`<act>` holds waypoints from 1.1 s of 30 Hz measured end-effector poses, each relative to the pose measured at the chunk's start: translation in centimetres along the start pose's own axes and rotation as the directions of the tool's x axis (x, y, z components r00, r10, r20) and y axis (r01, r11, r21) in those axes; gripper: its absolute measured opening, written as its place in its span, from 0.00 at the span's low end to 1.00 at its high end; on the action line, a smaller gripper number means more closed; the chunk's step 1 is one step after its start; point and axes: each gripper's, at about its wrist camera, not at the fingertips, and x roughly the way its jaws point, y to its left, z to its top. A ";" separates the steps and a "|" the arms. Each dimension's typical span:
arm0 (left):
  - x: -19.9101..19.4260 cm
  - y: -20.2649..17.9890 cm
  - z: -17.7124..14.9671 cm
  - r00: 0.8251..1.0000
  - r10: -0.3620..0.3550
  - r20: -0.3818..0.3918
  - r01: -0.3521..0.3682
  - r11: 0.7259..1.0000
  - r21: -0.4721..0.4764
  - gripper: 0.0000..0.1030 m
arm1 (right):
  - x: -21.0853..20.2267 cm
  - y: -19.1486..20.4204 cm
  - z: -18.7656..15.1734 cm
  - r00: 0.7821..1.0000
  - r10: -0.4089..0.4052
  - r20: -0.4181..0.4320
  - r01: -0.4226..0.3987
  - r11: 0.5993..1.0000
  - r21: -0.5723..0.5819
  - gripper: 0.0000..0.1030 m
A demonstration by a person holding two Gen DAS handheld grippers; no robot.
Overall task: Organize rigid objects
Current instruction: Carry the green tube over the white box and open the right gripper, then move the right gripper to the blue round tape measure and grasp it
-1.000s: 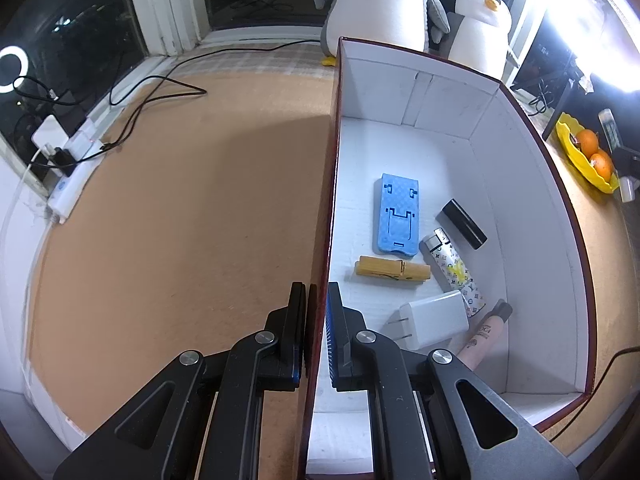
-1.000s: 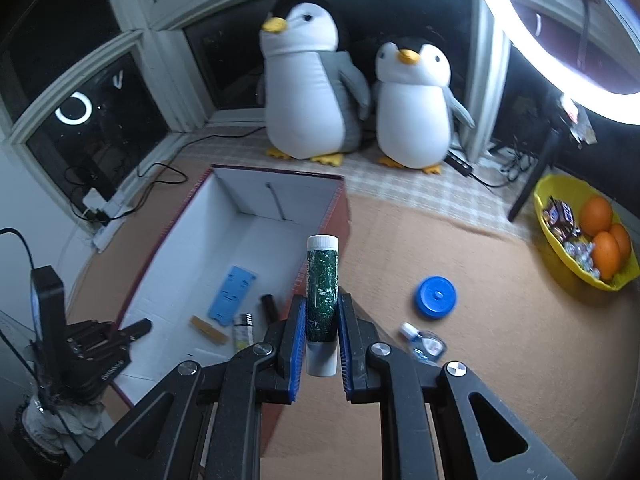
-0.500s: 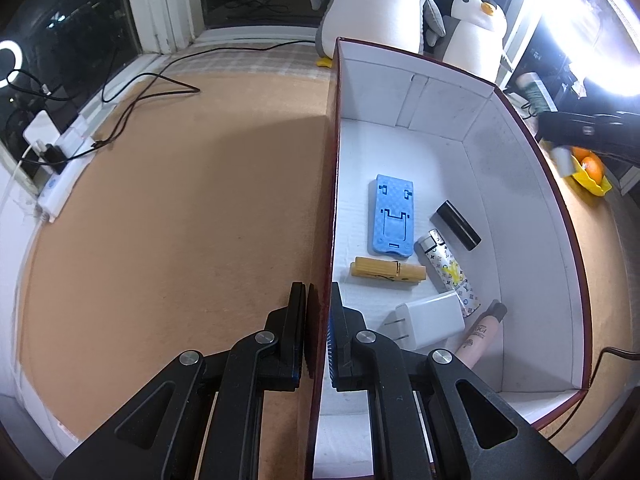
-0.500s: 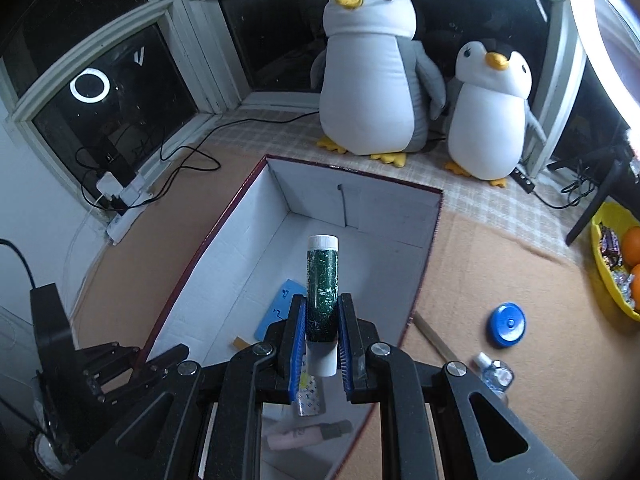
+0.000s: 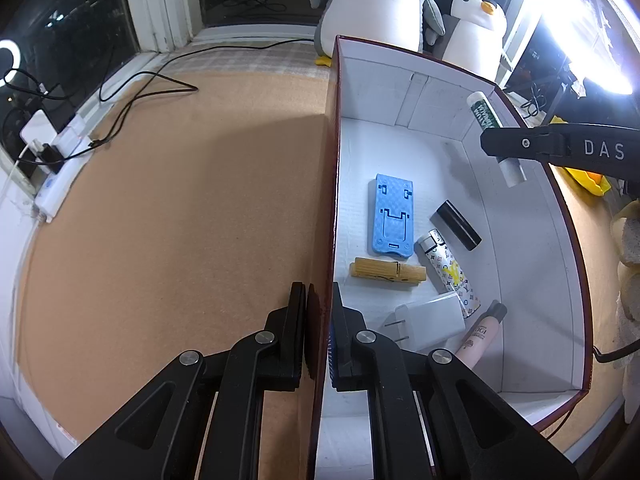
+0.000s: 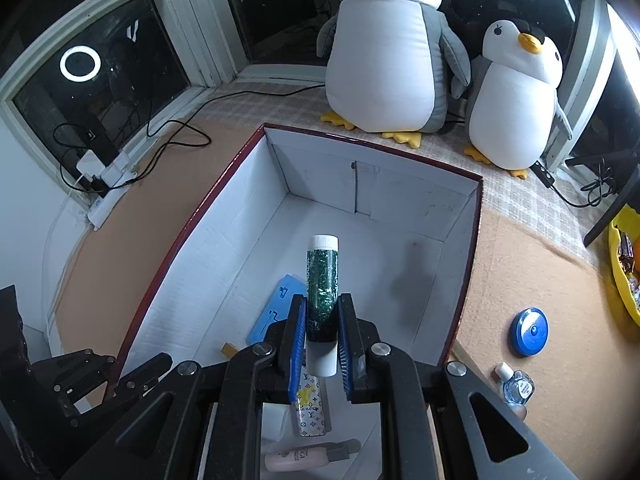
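A white-lined box with a dark red rim (image 5: 335, 168) (image 6: 472, 236) stands on the tan table. My left gripper (image 5: 320, 320) is shut on the box's left wall. My right gripper (image 6: 322, 320) is shut on a green tube with white ends (image 6: 322, 280), held over the box's inside; it shows in the left wrist view (image 5: 486, 114) above the right wall. In the box lie a blue phone stand (image 5: 392, 216), a wooden clothespin (image 5: 386, 272), a black stick (image 5: 458, 224), a patterned lighter (image 5: 448, 268), a white charger (image 5: 432, 318) and a pink tube (image 5: 480, 336).
Two plush penguins (image 6: 384, 48) (image 6: 516, 96) sit behind the box. On the table to the right lie a blue round lid (image 6: 530, 332) and a small clear bottle (image 6: 516, 386). A yellow fruit bowl (image 6: 624, 272) is at far right. A power strip with cables (image 5: 60, 160) lies at left.
My right gripper has carried the green tube leftward and forward from beside the box to above its inside. My left gripper keeps its hold on the box wall.
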 end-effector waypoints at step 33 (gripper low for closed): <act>0.2 -1.3 0.2 0.995 0.092 -0.040 -0.090 0.994 0.057 0.08 | -5.3 -18.3 -5.3 0.992 -0.110 0.063 0.085 0.944 0.318 0.50</act>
